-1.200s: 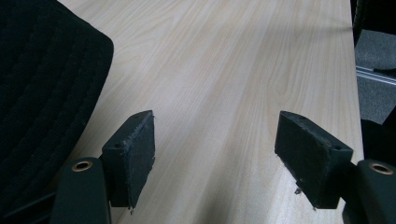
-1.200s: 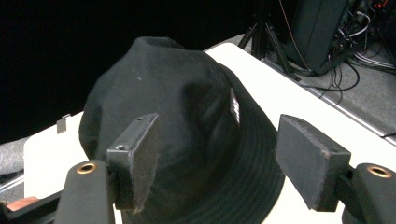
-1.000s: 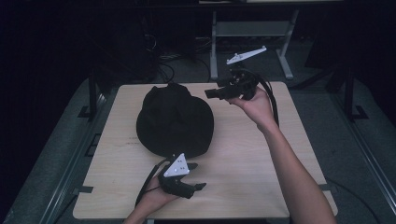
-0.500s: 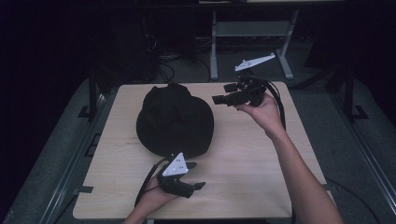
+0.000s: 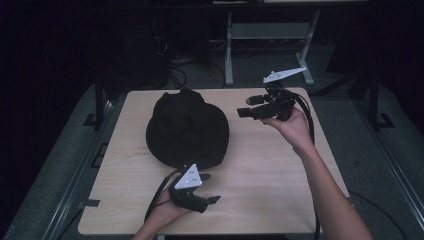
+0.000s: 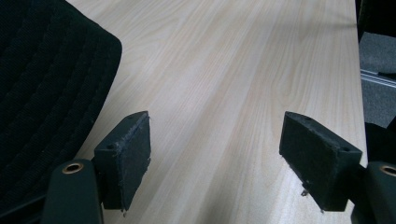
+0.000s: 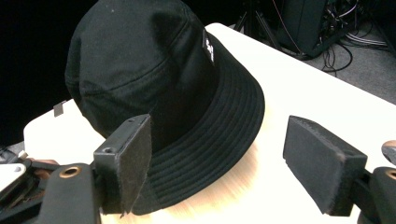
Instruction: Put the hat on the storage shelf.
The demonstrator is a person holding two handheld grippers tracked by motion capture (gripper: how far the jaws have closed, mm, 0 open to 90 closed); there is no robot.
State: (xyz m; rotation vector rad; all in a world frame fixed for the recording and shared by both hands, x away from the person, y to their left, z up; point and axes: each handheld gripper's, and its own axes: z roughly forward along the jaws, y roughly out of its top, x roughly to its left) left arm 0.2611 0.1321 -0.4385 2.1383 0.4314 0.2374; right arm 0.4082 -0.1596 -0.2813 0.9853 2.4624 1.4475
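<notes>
One black hat (image 5: 187, 129) on wooden table (image 5: 280, 180); two grippers, left gripper (image 5: 210, 189) and right gripper (image 5: 246, 107), jaws apart, empty.

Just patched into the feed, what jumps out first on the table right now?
A black bucket hat sits left of centre on the pale wooden table, a small white label on its crown in the right gripper view. The right gripper is held up at the far right, open jaws aimed at the hat. The left gripper rests at the near edge, open, beside the brim.
</notes>
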